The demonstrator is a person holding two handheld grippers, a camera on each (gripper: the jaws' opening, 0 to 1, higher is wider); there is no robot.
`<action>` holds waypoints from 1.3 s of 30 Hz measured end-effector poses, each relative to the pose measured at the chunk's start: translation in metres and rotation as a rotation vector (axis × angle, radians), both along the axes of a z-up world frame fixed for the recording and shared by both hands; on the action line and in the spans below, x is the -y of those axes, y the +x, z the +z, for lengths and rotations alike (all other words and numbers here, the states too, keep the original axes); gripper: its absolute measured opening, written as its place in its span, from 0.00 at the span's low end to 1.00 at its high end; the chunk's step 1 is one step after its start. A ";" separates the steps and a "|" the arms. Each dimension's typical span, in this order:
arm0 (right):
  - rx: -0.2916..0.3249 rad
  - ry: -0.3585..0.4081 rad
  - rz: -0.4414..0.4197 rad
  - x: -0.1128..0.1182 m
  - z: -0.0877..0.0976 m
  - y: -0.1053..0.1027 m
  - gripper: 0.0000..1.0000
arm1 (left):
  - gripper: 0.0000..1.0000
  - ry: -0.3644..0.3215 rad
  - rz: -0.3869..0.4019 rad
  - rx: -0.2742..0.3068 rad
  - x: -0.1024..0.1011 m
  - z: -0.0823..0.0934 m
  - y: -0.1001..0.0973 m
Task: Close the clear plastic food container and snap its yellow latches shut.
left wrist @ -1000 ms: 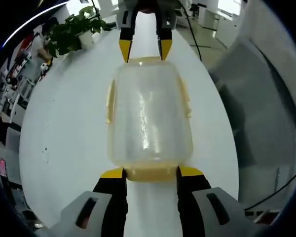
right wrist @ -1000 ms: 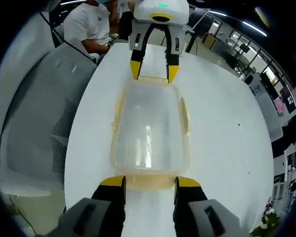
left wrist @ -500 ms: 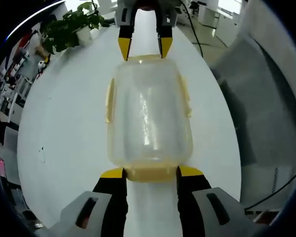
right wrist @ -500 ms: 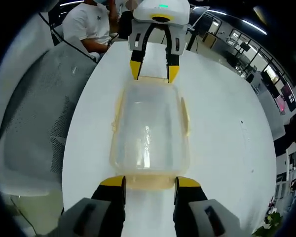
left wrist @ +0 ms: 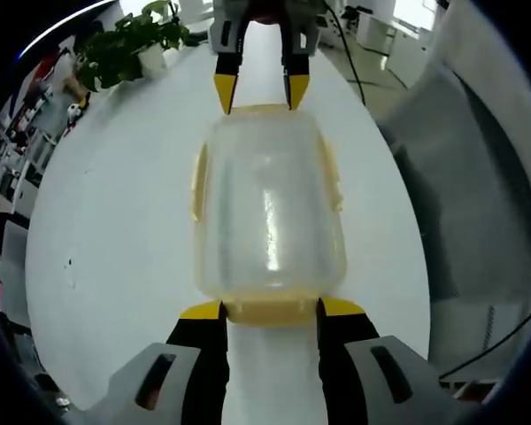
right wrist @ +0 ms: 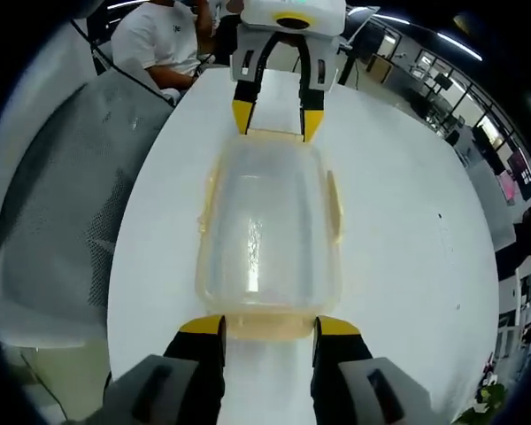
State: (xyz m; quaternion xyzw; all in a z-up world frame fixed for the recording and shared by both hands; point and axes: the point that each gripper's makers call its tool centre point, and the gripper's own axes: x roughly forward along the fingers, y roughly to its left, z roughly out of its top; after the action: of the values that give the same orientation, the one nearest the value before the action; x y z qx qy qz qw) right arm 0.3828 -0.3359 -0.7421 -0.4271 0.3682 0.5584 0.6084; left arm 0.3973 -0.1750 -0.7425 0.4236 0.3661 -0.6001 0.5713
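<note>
Container (left wrist: 270, 212) lidded; hand-held grippers (left wrist: 270, 310) (right wrist: 267, 326) flank end latches.

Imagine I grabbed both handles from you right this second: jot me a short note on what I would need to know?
Left tool: open, its tips either side of the yellow end latch at your end of the clear container.
Right tool: open, placed the same way at the opposite end latch.
Container: on the white table, lid down over the base.
Done: lid is on.
Left: whether any latch is fully snapped can't be told, so press both end latches, then check the side latches.
</note>
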 end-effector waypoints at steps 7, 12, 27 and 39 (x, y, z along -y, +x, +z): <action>-0.013 0.010 -0.006 0.000 0.000 0.000 0.36 | 0.37 -0.007 0.006 -0.006 0.000 0.000 0.000; 0.001 0.001 0.013 -0.001 0.000 0.001 0.36 | 0.37 -0.012 0.011 -0.005 -0.001 -0.001 -0.001; -0.010 -0.022 0.009 -0.003 -0.001 0.002 0.37 | 0.37 -0.007 0.021 0.000 -0.004 -0.001 -0.001; -0.016 -0.028 -0.008 0.005 0.004 -0.002 0.39 | 0.37 0.010 0.037 -0.013 -0.009 -0.001 -0.007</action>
State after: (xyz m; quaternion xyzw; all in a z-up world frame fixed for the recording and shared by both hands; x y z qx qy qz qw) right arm 0.3809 -0.3404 -0.7378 -0.4293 0.3826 0.5543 0.6017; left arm 0.3900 -0.1656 -0.7434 0.4157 0.3805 -0.5905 0.5776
